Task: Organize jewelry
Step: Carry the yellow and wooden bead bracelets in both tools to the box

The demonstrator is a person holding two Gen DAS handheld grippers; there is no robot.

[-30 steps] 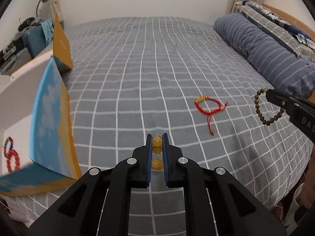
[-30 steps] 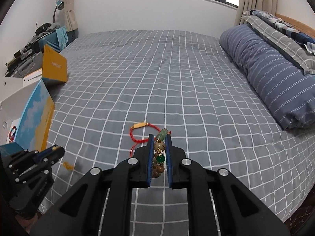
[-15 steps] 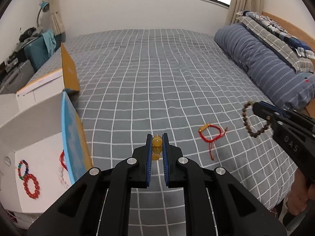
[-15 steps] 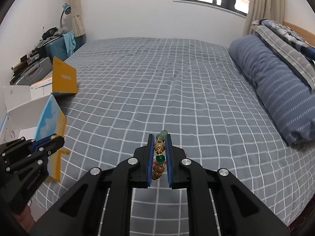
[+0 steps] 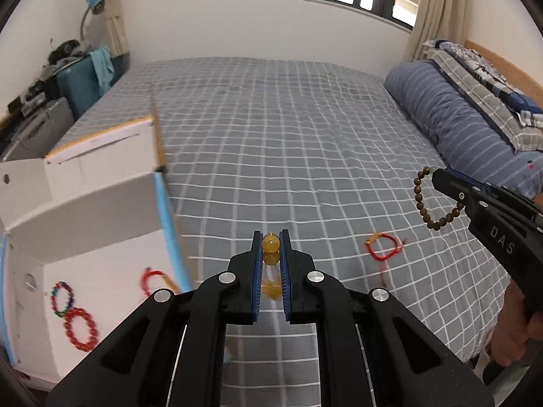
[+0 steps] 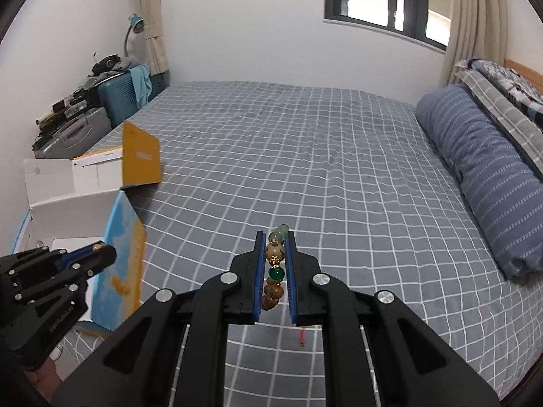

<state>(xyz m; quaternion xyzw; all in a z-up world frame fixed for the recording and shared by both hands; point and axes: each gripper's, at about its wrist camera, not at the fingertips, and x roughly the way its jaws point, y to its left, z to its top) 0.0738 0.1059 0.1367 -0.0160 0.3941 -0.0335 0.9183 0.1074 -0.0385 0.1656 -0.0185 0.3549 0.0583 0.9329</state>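
Jewelry pieces show in both views. Low in the centre of the left wrist frame, the left gripper (image 5: 270,247) is clamped on a yellow bead bracelet (image 5: 270,242), held above the grey checked bed (image 5: 271,142). At the right edge of that frame, the right gripper (image 5: 437,173) has its tips closed on a brown bead bracelet (image 5: 420,200), which hangs down as a loop in the air. On the bed, lower right of centre, lies a red cord bracelet (image 5: 381,246). At the left side stands an open white box (image 5: 101,203); on its floor lie a red bead bracelet (image 5: 79,329), a multicolour bracelet (image 5: 62,296) just above it, and one more red cord piece (image 5: 152,279), blurred. In the right wrist frame the brown bead bracelet (image 6: 274,271) shows green and pale beads between the gripper's blue pads (image 6: 259,271)
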